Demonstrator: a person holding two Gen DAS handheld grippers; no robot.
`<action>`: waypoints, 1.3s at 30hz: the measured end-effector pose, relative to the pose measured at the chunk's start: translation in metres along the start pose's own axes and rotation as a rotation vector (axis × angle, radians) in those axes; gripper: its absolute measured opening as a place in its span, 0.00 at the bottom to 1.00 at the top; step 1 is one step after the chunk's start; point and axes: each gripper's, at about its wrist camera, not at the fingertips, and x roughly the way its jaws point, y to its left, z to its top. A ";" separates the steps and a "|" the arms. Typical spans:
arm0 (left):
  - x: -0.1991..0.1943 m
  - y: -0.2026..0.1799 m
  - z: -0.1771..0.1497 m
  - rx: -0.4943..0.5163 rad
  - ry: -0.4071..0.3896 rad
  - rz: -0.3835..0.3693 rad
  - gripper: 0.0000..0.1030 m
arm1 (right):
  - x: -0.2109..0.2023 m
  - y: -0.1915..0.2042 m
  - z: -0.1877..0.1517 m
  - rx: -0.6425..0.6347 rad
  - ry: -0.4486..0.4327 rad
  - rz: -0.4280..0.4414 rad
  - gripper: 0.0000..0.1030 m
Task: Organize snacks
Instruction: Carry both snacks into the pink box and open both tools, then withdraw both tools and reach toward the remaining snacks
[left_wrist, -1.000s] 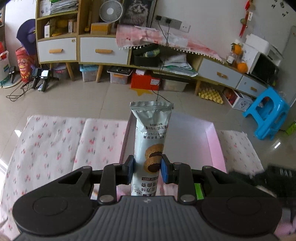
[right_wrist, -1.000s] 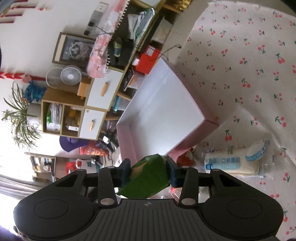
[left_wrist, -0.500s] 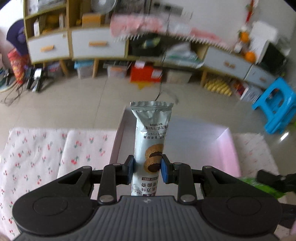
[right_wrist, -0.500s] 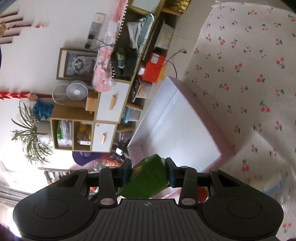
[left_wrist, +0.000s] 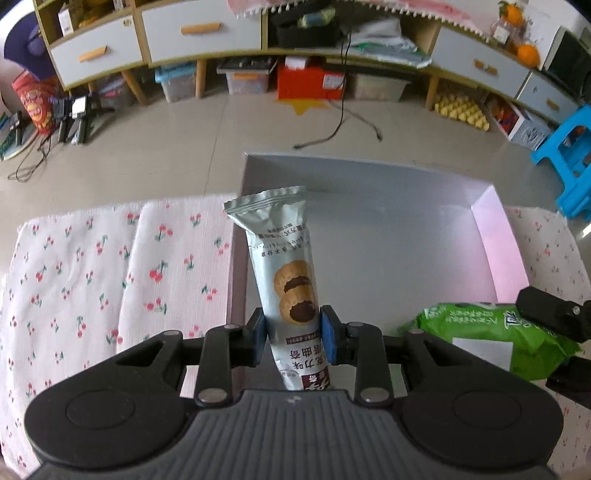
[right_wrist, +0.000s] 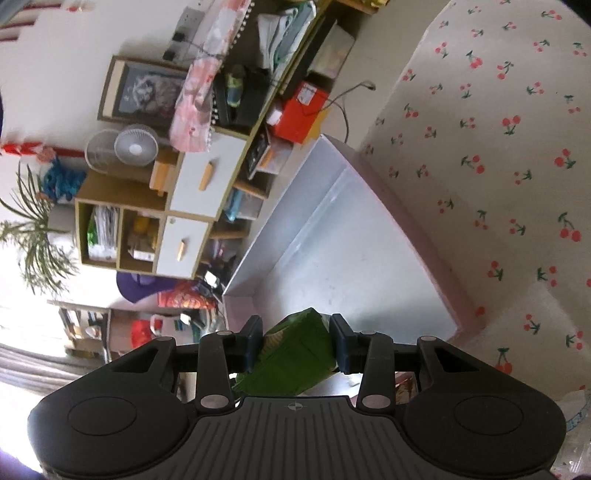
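Over the pink tray (left_wrist: 495, 236): two snack packs carried for deposit.
Left hand-held gripper (left_wrist: 294, 334) clamps the cookie pack (left_wrist: 284, 266) upright; right hand-held gripper (right_wrist: 297, 345) clamps the green pack (right_wrist: 291, 358), both above the tray floor, apparently ready for release.

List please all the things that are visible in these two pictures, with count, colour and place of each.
cookie packet: 1, silver-grey, upright over the box's left edge
green snack bag: 1, green, at the box's near right corner
box: 1, pink with pale grey inside, nothing lying in it, on the cloth
cherry-print cloth: 1, white with red cherries, under the box
cabinets: a row, wood with white drawers, along the wall
blue stool: 1, blue, on the floor at right
fan: 1, white, on the cabinet
left hand-held gripper: 1, black, shut on the cookie packet
right hand-held gripper: 1, black, shut on the green snack bag
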 end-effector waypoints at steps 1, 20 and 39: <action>0.001 0.000 0.000 0.003 0.014 0.003 0.27 | 0.001 0.001 -0.001 -0.008 0.004 -0.008 0.38; -0.017 -0.021 -0.010 0.100 -0.126 0.044 0.73 | -0.024 0.028 0.001 -0.217 -0.135 -0.065 0.70; -0.068 -0.012 -0.054 0.035 -0.169 -0.004 0.91 | -0.082 0.043 -0.035 -0.351 -0.121 -0.207 0.77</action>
